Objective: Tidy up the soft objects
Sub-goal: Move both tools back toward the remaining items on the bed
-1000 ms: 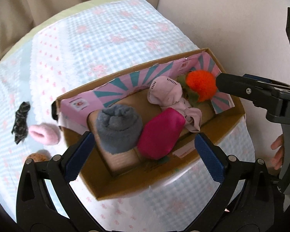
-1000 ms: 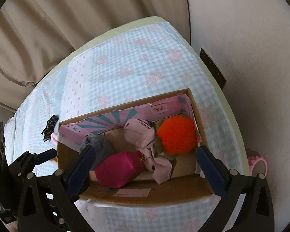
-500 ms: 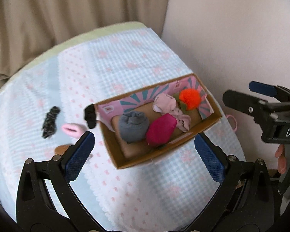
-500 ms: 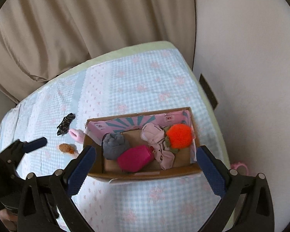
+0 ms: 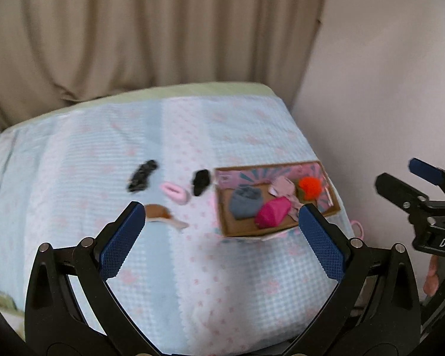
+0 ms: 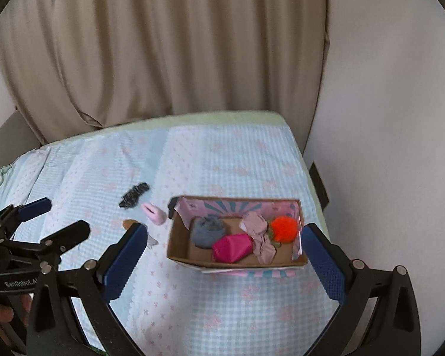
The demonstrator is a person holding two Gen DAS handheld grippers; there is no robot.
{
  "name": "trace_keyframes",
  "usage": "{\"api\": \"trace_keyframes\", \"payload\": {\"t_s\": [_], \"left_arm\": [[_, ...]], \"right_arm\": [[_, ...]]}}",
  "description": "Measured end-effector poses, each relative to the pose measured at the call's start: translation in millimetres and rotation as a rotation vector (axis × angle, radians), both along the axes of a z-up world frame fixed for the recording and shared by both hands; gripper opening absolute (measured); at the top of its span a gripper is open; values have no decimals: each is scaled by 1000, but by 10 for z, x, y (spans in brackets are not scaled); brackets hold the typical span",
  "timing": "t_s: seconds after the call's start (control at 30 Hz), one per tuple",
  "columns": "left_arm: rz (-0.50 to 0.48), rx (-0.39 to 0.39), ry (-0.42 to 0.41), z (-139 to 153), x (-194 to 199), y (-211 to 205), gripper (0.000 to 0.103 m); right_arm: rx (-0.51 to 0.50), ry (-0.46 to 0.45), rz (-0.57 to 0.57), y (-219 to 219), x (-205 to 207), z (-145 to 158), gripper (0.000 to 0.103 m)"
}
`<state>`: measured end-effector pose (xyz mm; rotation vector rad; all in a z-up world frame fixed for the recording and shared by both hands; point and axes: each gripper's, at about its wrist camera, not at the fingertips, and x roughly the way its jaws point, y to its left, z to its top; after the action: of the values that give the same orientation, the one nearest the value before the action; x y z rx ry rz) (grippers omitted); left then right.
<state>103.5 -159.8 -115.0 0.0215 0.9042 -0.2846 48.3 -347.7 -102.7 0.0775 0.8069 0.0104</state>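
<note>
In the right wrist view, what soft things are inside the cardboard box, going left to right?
grey bundle → magenta pouch → pale pink cloth → orange pom-pom, all lying in the cardboard box.

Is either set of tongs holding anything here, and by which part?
Nothing is held. The left tongs and right tongs are both open and empty, above the bed, away from the box.

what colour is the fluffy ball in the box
Bright orange pompom, at the box's right end; clearest in the right wrist view.
</note>
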Motion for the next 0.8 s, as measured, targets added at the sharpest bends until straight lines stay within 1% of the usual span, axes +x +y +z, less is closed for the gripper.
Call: {"api": "trace_keyframes", "payload": {"t_s": [0.1, 0.2, 0.3, 0.5, 0.73, 0.8], "left_arm": [[81, 4, -36, 146, -190, 262, 103], [144, -14, -52, 221, -334, 495, 103], [195, -3, -59, 262, -464, 654, 103], [233, 16, -70, 270, -629, 827, 103], [247, -34, -32, 114, -574, 950, 103], [239, -32, -28, 60, -521, 988, 103]], "right_arm": [[-21, -26, 24, 142, -78, 101, 103], [-5, -47, 55, 229, -105, 143, 103], [21, -63, 81, 294, -124, 173, 103], [34, -88, 129, 449, -126, 170, 103], [25, -87, 174, 605, -8, 175, 103], [30, -83, 172, 659, 79, 145, 103]]}}
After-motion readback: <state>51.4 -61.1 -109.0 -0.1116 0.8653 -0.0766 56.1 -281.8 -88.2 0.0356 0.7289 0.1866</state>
